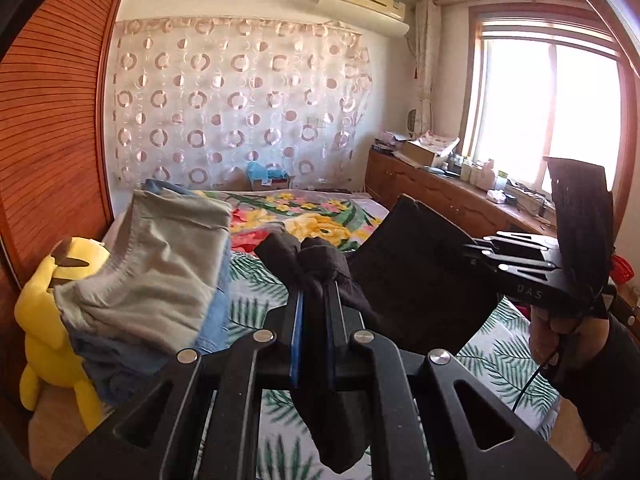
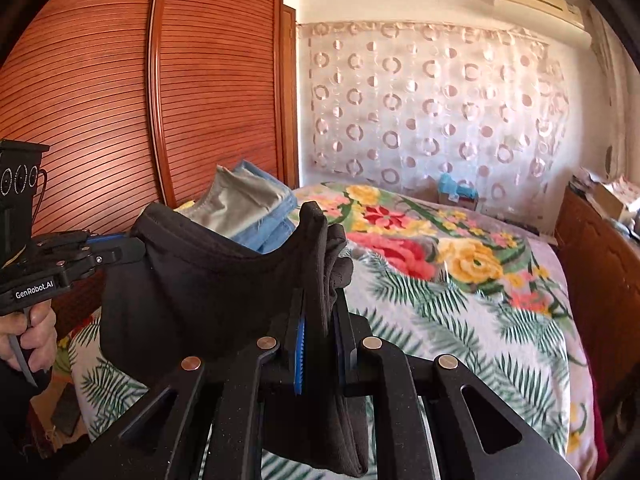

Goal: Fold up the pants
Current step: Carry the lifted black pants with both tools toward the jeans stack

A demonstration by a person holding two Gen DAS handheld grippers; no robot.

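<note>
Jaws of left gripper (image 1: 316, 280) and right gripper (image 2: 320, 280) clamped on black pants (image 1: 404, 276), lifted above bed (image 2: 460, 292)

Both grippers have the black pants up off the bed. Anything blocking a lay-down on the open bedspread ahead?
Nothing visible. The black pants hang between the left gripper and right gripper, over bare floral bedspread. The stack of folded clothes sits off to the left.

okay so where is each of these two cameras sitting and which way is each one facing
Left wrist: on the left gripper, facing across the bed toward the curtain; the person's right hand shows.
Right wrist: on the right gripper, facing the wardrobe and curtain; the left hand shows.
Shared: black pants clamped between both grippers, folded clothes pile.
</note>
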